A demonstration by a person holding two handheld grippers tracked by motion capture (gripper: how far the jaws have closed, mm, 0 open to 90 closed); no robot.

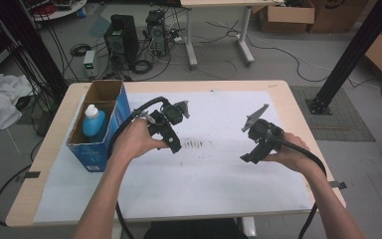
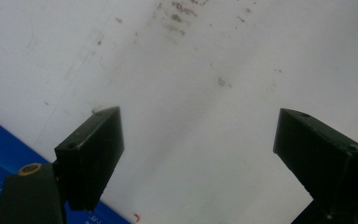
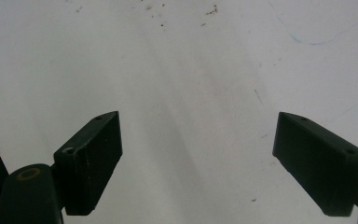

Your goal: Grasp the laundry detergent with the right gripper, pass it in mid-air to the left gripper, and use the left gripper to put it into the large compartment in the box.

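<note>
Two grippers are held above a wooden table [image 1: 298,107] that is almost wholly covered by a white sheet [image 1: 214,184], the largest thing in the high view. On the sheet's left side a blue cardboard box [image 1: 104,144] is stood upright with its top open, and a blue bottle [image 1: 94,123] with a white cap is seen inside it. The box is placed just beside the left hand [image 1: 135,139], while it is well apart from the right hand [image 1: 291,155]. The left gripper [image 1: 174,145] is held over the middle of the sheet, near the box, with its tips pointed down toward a patch of dark smudges [image 1: 196,145]; in the left gripper view [image 2: 200,144] its jaws are spread wide with nothing between them, only the marked white sheet is seen beneath, and a blue corner of the box is caught at the lower left edge. The right gripper [image 1: 251,157] is held over the sheet's right part, well apart from the left one; in the right gripper view [image 3: 198,149] its jaws are likewise spread wide and empty above the bare sheet. A black cable [image 1: 313,164] is trailed from the right gripper along the forearm toward the table's near edge.
</note>
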